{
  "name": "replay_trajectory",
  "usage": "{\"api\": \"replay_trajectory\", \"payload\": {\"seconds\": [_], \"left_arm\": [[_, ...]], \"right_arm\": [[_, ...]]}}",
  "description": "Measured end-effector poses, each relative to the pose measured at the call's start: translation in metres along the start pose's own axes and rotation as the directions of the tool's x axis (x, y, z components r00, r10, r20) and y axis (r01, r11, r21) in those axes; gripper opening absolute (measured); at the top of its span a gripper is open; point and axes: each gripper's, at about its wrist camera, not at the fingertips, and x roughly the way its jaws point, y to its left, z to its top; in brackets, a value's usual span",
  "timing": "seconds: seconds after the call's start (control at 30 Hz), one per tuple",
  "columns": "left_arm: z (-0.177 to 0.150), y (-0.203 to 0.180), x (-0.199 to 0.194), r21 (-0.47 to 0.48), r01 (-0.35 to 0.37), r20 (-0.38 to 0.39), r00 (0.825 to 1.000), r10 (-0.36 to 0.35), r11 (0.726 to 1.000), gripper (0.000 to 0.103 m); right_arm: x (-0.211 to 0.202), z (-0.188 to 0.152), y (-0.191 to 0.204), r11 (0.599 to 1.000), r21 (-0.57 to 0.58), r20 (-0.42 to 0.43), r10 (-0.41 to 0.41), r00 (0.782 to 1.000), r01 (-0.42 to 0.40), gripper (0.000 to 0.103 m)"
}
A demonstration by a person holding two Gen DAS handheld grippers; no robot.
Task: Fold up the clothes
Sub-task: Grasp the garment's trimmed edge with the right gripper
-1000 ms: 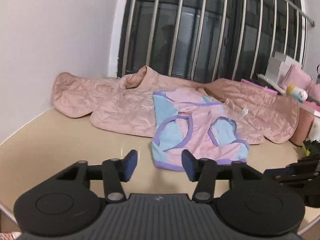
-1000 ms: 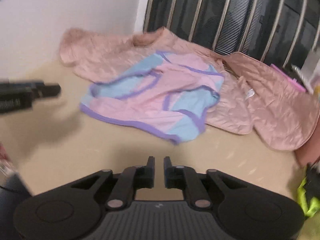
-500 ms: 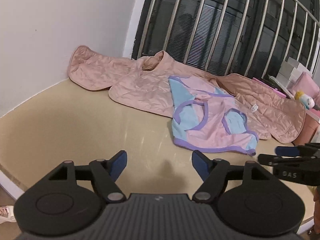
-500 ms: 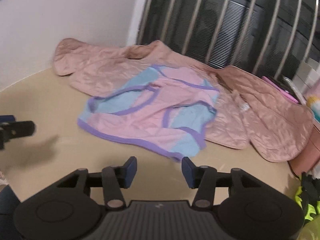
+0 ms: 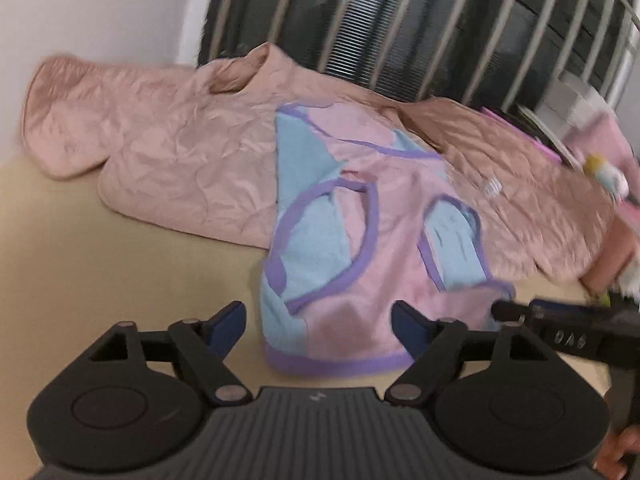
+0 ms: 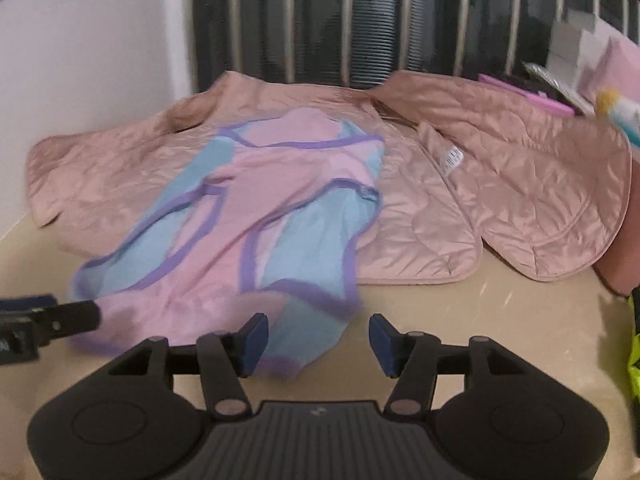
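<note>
Pink-and-blue top (image 5: 360, 256) with purple trim is lying flat on the beige table (image 5: 120, 264), its upper half spread over a quilted pink jacket (image 5: 180, 152) that sits open against the wall and the barred window (image 5: 400, 32). Left gripper (image 5: 318, 326) has its jaws spread wide right at the near hem of the top, holding nothing, blue pads either side of the purple edge. Right gripper (image 6: 318, 340) is also wide apart and empty, hovering at the hem's right corner, one blue pad over the fabric; whether it touches, can't tell. As for containers, some pale boxes (image 6: 576, 44) are stacked at the far right, blurry, and I can't make out what's in them. A fuzzy yellow-and-white toy (image 5: 608, 172) sits near there too.
</note>
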Motion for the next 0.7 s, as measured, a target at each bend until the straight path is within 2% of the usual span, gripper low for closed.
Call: {"api": "replay_trajectory", "payload": {"seconds": [0.03, 0.07, 0.1, 0.17, 0.23, 0.37, 0.53, 0.7], "left_arm": [[0.002, 0.002, 0.006, -0.02, 0.004, -0.009, 1.0, -0.004, 1.0, 0.047], [0.003, 0.003, 0.011, -0.023, -0.006, -0.02, 1.0, 0.006, 1.0, 0.024], [0.003, 0.005, 0.015, -0.026, -0.024, -0.025, 0.999, 0.023, 0.999, 0.013], [0.002, 0.01, 0.018, -0.054, -0.035, -0.021, 0.999, 0.033, 0.998, 0.013], [0.0, 0.013, 0.016, -0.083, -0.035, -0.011, 0.999, 0.034, 0.996, 0.012], [-0.008, 0.012, 0.003, -0.108, -0.042, 0.01, 0.999, 0.043, 0.993, 0.004], [-0.035, 0.015, -0.03, -0.203, 0.048, 0.015, 0.999, -0.046, 0.978, 0.002], [-0.069, 0.012, -0.076, -0.239, 0.091, 0.002, 0.996, -0.094, 0.967, 0.001]], "right_arm": [[0.007, 0.002, -0.002, 1.0, 0.009, -0.011, -0.002, 1.0, 0.002, 0.054], [0.013, 0.002, -0.006, 1.0, 0.028, -0.022, 0.01, 1.0, -0.009, 0.053], [0.018, 0.003, -0.009, 0.998, 0.052, -0.032, 0.028, 0.999, -0.026, 0.038], [0.019, 0.0, -0.011, 0.998, 0.06, -0.03, 0.037, 0.999, -0.035, 0.007], [0.018, -0.003, -0.011, 0.997, 0.06, -0.025, 0.042, 0.999, -0.04, 0.006], [0.003, -0.013, -0.016, 0.997, 0.061, -0.005, 0.048, 0.999, -0.047, 0.003], [-0.038, -0.034, -0.028, 0.998, 0.053, 0.026, 0.039, 0.999, -0.04, 0.003], [-0.083, -0.055, -0.035, 1.0, -0.018, 0.044, 0.005, 0.999, -0.004, 0.003]]}}
